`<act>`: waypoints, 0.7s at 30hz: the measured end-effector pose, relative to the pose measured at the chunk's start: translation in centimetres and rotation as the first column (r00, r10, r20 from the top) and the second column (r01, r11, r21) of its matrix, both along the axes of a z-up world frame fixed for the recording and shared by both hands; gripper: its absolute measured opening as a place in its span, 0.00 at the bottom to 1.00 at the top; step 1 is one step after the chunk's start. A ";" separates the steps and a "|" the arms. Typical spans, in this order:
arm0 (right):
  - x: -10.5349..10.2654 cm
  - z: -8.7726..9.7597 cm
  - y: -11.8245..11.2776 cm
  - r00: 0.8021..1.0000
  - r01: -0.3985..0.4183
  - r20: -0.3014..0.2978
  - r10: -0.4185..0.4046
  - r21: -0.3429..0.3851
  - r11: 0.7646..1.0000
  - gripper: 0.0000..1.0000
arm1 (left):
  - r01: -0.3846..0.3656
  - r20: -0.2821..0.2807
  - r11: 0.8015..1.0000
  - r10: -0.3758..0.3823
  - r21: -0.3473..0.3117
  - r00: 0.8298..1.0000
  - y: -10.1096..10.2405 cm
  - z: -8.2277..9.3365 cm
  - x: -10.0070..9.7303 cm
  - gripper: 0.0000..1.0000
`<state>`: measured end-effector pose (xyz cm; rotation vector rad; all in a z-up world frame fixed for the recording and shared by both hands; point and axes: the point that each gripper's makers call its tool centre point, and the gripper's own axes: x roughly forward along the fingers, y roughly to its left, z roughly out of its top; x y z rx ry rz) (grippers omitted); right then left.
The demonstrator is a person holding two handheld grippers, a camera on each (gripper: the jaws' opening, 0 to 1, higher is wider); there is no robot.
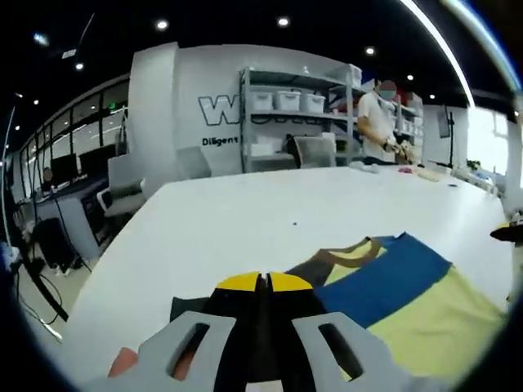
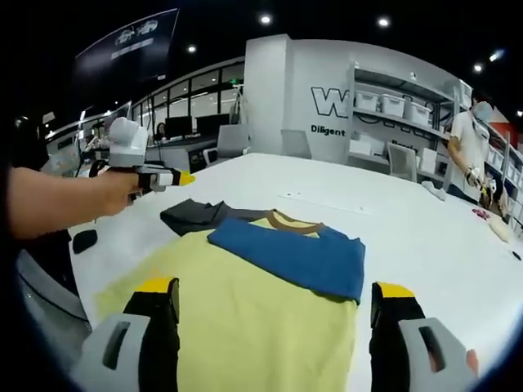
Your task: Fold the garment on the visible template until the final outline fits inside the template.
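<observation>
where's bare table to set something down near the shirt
Bare white table runs beyond the shirt's collar toward the shelves, and to the right of the blue sleeve. It is crowded at the grey sleeve, where the left gripper hovers.

We can read big white letters on the grey back wall (image 1: 172, 106). In the left gripper view they start with "W" (image 1: 214, 110), and then the metal shelf rack (image 1: 298, 114) with white boxes hides the rest. Under the big letters we see a smaller white word, "Diligent" (image 1: 221, 140).

In the right gripper view we see the same grey wall (image 2: 294, 90). The big "W" (image 2: 325, 101) shows again, and the shelf rack (image 2: 400, 122) covers what comes after it. The small word "Diligent" (image 2: 328, 129) stands below it. We cannot read any other words or numbers.
</observation>
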<state>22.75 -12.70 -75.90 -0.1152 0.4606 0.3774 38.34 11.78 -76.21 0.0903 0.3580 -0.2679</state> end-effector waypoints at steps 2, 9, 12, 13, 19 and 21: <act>-0.1 -0.1 0.0 1.000 -0.002 -0.004 0.002 0.000 1.000 0.95 | 0.019 -0.018 0.999 -0.018 0.037 1.000 -0.1 -1.0 -0.1 0.00; -0.1 -0.3 -0.3 1.000 0.005 -0.014 -0.005 -0.001 1.000 0.94 | 0.082 -0.096 0.992 -0.073 0.094 0.993 -0.6 -4.3 -0.4 0.01; -0.1 -0.4 -0.4 1.000 0.006 -0.019 -0.006 -0.003 1.000 0.94 | 0.105 -0.126 0.988 -0.091 0.112 0.988 -0.8 -5.8 -0.6 0.04; -0.1 -0.5 -0.4 1.000 0.006 -0.020 -0.006 -0.004 1.000 0.94 | 0.107 -0.132 0.988 -0.091 0.116 0.987 -0.7 -6.0 -0.6 0.06; 0.0 -0.7 -0.4 1.000 0.008 -0.027 -0.008 -0.005 1.000 0.93 | 0.154 -0.152 0.976 -0.131 0.152 0.980 -1.1 -7.0 -0.7 0.16; 0.0 -0.7 -0.4 1.000 0.010 -0.029 -0.010 -0.003 1.000 0.93 | 0.177 -0.153 0.966 -0.149 0.189 0.977 -1.0 -7.3 -0.5 0.17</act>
